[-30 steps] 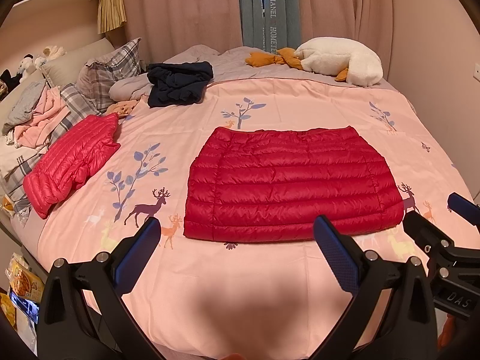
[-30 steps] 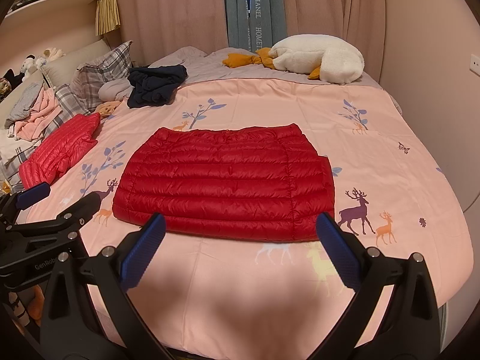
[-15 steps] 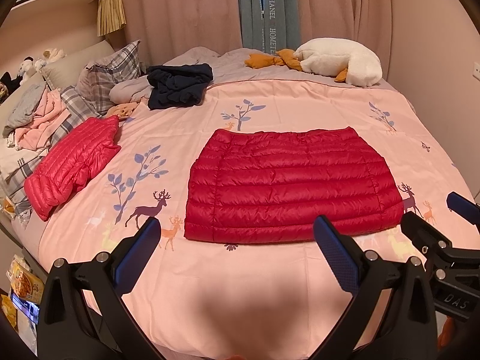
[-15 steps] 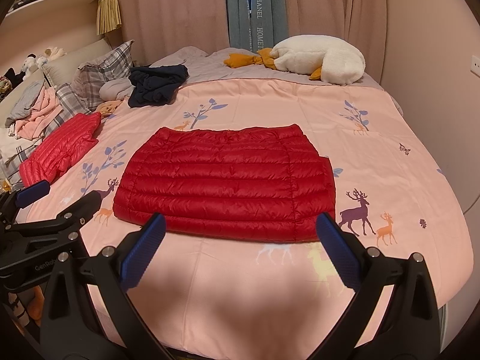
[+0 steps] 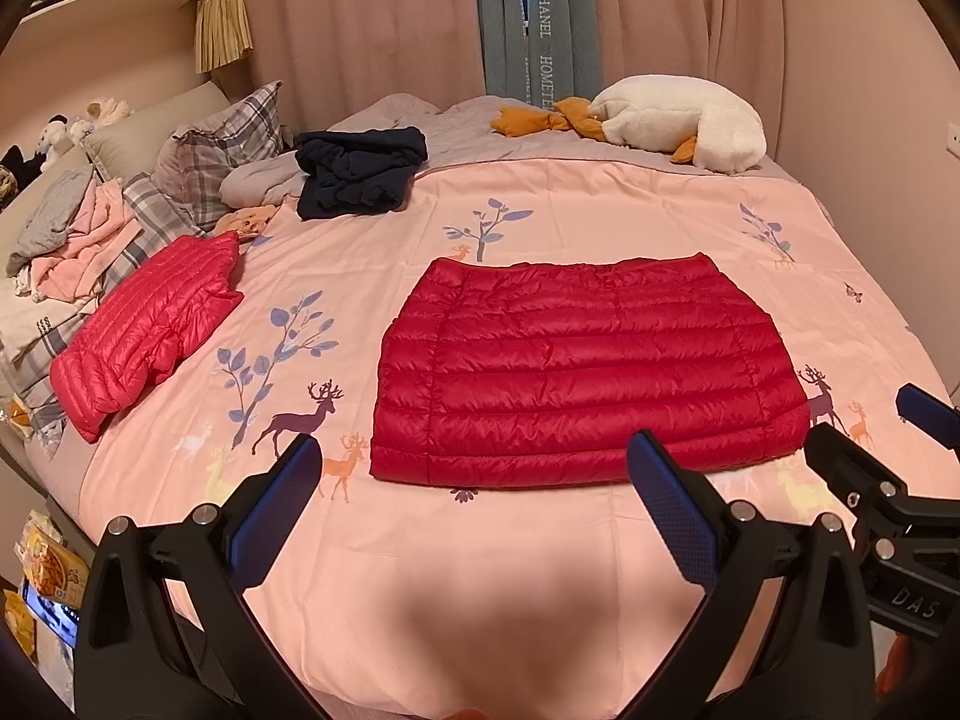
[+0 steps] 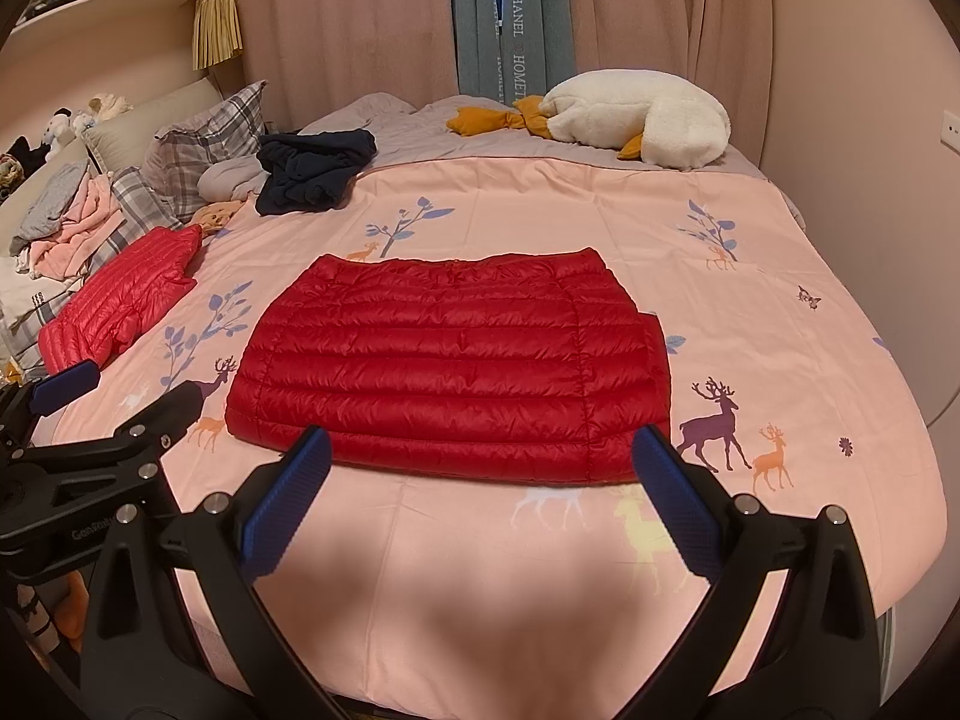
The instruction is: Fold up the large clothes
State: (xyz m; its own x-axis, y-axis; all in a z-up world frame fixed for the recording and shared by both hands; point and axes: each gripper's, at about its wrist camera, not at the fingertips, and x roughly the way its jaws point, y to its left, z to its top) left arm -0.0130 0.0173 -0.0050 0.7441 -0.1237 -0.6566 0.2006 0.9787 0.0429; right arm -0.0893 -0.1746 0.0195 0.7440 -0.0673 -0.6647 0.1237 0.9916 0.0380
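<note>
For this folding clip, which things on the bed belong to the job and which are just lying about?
Job:
- red jacket, lying flat mid-bed
- left tool, open, empty
- right tool, open, empty

Lying about:
- coral jacket
- navy garment
- goose plush
- plaid pillows
- pink and grey clothes

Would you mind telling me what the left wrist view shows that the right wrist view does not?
Only the left wrist view shows snack packets beside the bed and the right gripper at its edge. Only the right wrist view shows the left gripper. Both show the folded red down jacket flat on the pink bedspread, with both grippers open and empty.
</note>
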